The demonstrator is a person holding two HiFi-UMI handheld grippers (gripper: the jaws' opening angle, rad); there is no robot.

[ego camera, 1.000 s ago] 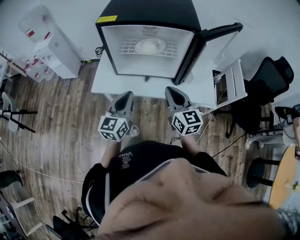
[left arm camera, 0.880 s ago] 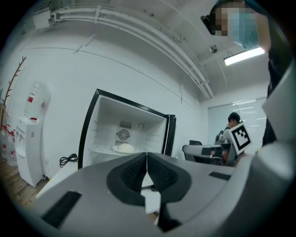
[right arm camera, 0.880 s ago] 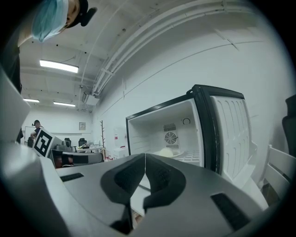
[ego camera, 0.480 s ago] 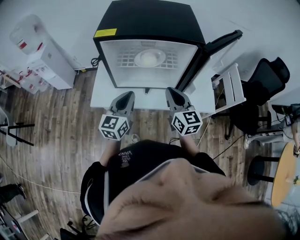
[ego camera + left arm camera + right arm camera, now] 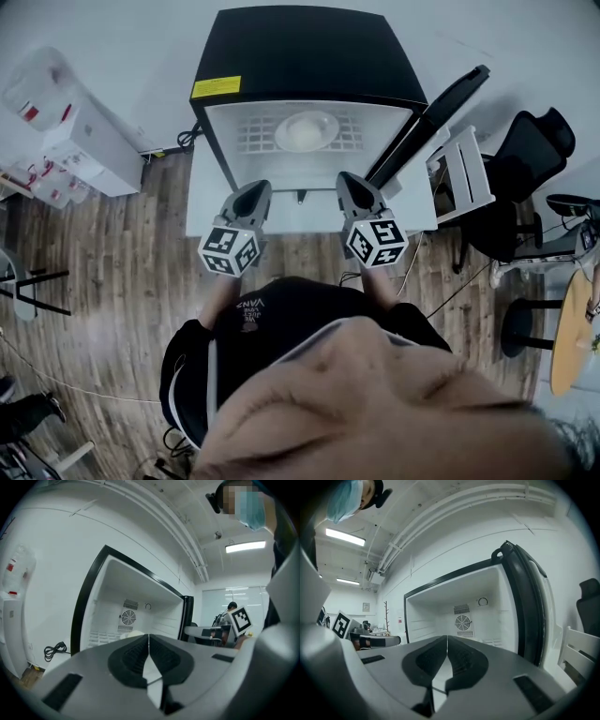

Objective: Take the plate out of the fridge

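The plate [image 5: 306,131] sat on the wire shelf [image 5: 258,141] deep in the open fridge [image 5: 300,56], straight ahead and between both tools. The left tool [image 5: 254,190] and right tool [image 5: 351,183] (each fully closed, empty) hung at the fridge's mouth, about equally near.

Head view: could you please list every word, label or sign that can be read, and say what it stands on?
"VANS", seen upside down, on the person's black shirt.
Yellow label on top of the fridge: too small to read.
Red marks on the white dispenser: too blurred to read.
On the left tool and right tool, the cubes bear square patterns, no words.
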